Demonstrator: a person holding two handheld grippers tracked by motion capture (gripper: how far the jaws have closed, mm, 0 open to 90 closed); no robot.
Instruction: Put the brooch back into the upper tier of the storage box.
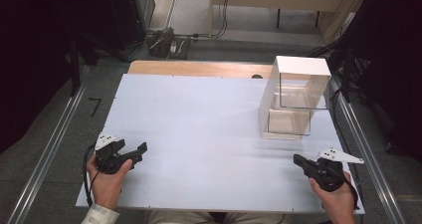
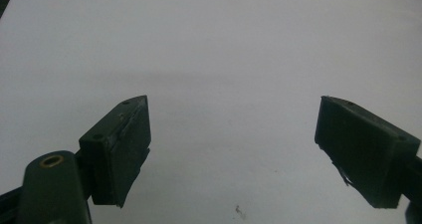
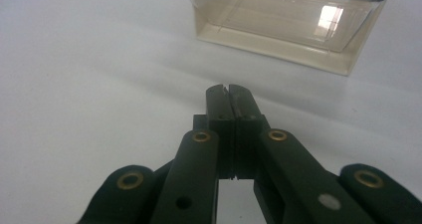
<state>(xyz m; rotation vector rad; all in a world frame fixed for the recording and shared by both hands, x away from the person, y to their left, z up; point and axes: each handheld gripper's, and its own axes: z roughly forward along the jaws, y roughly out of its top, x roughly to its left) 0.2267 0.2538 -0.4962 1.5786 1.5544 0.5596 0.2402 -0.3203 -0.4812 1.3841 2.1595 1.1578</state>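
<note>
Left hand-held gripper and right hand-held gripper rest on the table — white box far right.

A white table on grey floor, dark curtains either side.

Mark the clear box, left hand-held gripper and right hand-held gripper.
clear box [image 1: 293, 102]: high view, on its clear front wall.
left hand-held gripper [image 2: 231, 149]: left gripper view, midway between its open jaw tips.
right hand-held gripper [image 3: 228, 88]: right gripper view, at the shut jaw tips.

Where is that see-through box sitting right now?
In the high view the clear box stands at the table's far right, just beyond the shut right gripper.
</note>
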